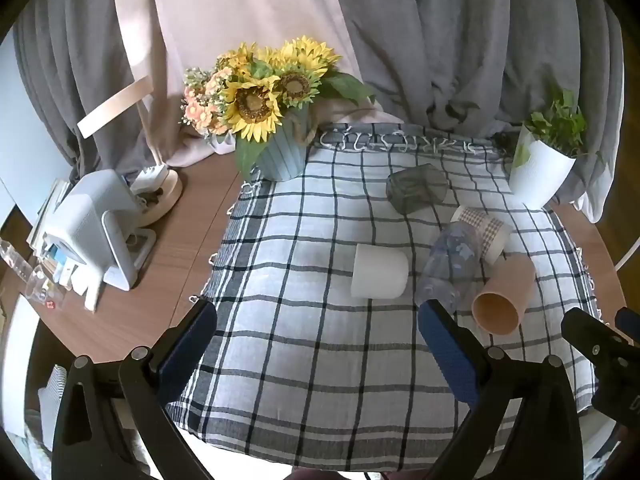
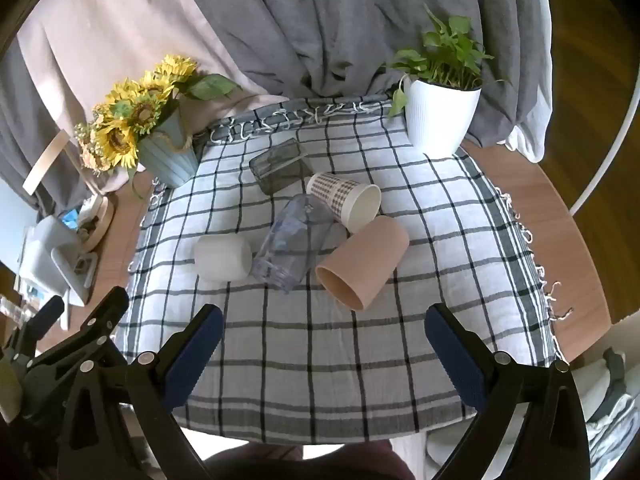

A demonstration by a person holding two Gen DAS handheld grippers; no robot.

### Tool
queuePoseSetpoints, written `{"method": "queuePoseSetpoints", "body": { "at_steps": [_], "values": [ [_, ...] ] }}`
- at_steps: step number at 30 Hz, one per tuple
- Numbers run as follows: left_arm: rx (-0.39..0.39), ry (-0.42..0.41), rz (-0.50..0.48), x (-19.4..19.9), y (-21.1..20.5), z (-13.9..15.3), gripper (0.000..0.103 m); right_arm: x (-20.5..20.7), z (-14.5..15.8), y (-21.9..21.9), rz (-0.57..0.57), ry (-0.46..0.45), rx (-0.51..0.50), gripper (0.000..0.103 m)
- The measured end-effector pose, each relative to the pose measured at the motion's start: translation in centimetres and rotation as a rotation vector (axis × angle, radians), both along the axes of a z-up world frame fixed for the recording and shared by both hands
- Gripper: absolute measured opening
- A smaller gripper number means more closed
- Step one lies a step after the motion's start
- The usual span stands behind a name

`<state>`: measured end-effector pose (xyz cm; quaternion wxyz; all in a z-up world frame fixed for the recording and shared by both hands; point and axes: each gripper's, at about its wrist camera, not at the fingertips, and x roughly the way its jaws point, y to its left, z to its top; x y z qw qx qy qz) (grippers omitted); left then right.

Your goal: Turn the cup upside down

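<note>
Several cups lie on their sides on a checked cloth (image 1: pixel 304 344) (image 2: pixel 304 352): a white cup (image 1: pixel 379 271) (image 2: pixel 222 257), a clear plastic cup (image 1: pixel 450 266) (image 2: pixel 294 238), a tan cup (image 1: pixel 505 294) (image 2: pixel 362 262), a checked paper cup (image 1: pixel 482 230) (image 2: pixel 346 200) and a dark smoky glass (image 1: pixel 416 188) (image 2: pixel 280 170). My left gripper (image 1: pixel 316 316) is open and empty, just short of the white cup. My right gripper (image 2: pixel 324 320) is open and empty, in front of the tan cup.
A blue pot of sunflowers (image 1: pixel 280 156) (image 2: pixel 170 156) stands at the cloth's back left. A white pot with a green plant (image 1: pixel 540 172) (image 2: pixel 442 116) stands at the back right. A white device (image 1: pixel 96 228) and a lamp base (image 1: pixel 160 200) sit on the wooden table at left. Grey curtains hang behind.
</note>
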<state>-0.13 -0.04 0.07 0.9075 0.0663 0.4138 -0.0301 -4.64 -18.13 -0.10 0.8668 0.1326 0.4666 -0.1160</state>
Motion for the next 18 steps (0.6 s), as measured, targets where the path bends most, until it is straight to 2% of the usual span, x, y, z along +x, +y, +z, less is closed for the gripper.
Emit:
{"method": "queuePoseSetpoints", "body": {
  "at_steps": [18],
  "values": [
    [-0.003, 0.018, 0.0, -0.01, -0.11, -0.35, 0.103, 0.04, -0.25, -0.23, 0.001, -0.003, 0.011, 0.101]
  ]
}}
